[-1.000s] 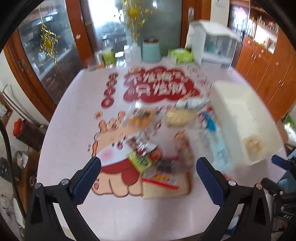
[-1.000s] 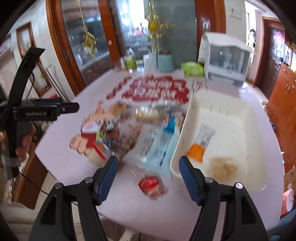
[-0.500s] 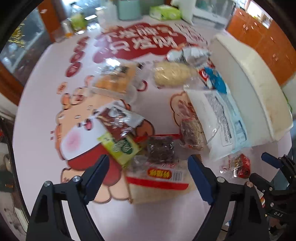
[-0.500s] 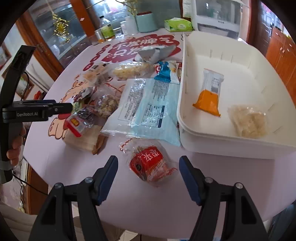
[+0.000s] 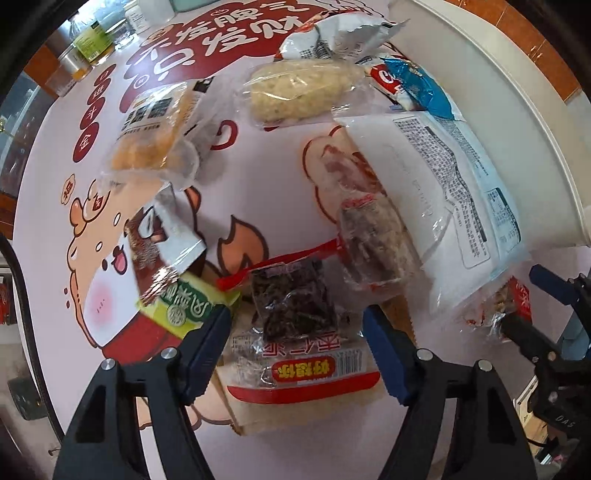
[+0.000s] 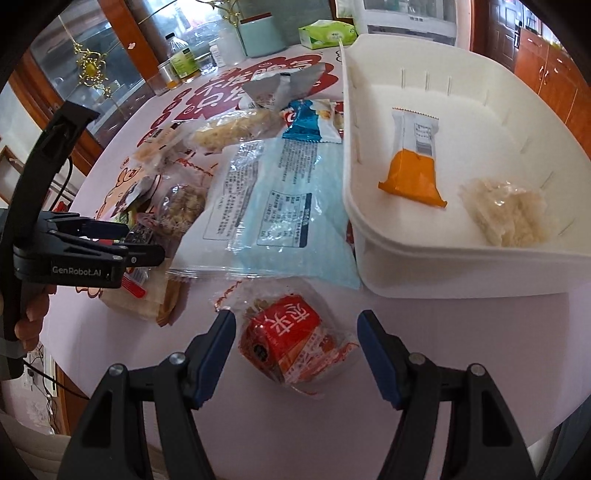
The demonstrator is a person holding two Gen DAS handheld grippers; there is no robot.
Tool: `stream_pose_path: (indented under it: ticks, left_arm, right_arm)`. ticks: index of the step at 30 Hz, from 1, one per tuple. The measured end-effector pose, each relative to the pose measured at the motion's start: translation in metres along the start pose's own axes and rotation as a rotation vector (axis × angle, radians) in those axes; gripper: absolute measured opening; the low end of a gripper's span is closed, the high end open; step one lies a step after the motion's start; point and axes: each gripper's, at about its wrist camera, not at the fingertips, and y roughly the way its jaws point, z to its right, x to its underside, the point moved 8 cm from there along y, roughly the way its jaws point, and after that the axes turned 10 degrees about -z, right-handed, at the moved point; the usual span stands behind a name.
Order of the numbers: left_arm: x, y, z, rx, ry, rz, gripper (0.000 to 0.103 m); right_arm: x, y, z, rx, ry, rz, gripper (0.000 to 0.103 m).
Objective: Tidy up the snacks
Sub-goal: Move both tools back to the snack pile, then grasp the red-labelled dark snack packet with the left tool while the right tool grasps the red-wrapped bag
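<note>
Several snack packets lie in a heap on the pink table. My left gripper (image 5: 297,321) is open, its fingers either side of a small dark packet (image 5: 291,297) that lies on a red-and-clear bread packet (image 5: 301,373). My right gripper (image 6: 297,328) is open around a small red packet (image 6: 286,341) near the table's front edge; it also shows in the left wrist view (image 5: 515,299). A white bin (image 6: 461,254) at the right holds an orange-and-white bar (image 6: 412,168) and a pale crispy snack (image 6: 508,212).
A big clear-and-blue bag (image 6: 273,206) lies against the bin's left wall. A green packet (image 5: 184,306), a rice-cake packet (image 5: 299,90) and a silver bag (image 5: 332,37) lie around. Bottles and a teal canister (image 6: 260,35) stand at the far edge.
Both grippers have come down and forward over the table. The left now straddles the dark packet; the right now straddles the red packet. Both stay open.
</note>
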Motion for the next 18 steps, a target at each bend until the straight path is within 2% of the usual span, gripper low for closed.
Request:
stream_pose_path:
  ticks: [3, 6, 8, 11, 13, 15, 18]
  left_arm:
    - [-0.003, -0.001, 0.013, 0.025, 0.016, 0.001, 0.065]
    - [-0.009, -0.001, 0.022, 0.010, 0.029, 0.008, 0.065]
    - [-0.011, 0.000, 0.024, 0.028, 0.015, 0.008, 0.065]
    - [-0.011, 0.005, 0.018, 0.072, -0.022, -0.002, 0.069]
    - [-0.007, 0.007, 0.009, 0.020, -0.038, -0.009, 0.073]
    - [-0.003, 0.009, 0.006, 0.022, -0.069, -0.010, 0.081]
    - [-0.002, 0.008, 0.005, 0.028, -0.097, -0.005, 0.082]
  right_arm:
    - [0.000, 0.004, -0.001, -0.005, -0.007, -0.004, 0.069]
    - [0.000, 0.006, -0.003, 0.008, -0.036, -0.003, 0.069]
    - [0.001, 0.006, -0.006, 0.023, -0.060, -0.002, 0.069]
    - [0.003, 0.007, -0.009, 0.042, -0.098, -0.004, 0.066]
    - [0.005, 0.008, -0.011, 0.035, -0.120, -0.006, 0.059]
    - [0.007, 0.010, -0.011, 0.039, -0.133, -0.015, 0.058]
    - [0.007, 0.010, -0.010, 0.034, -0.141, -0.015, 0.056]
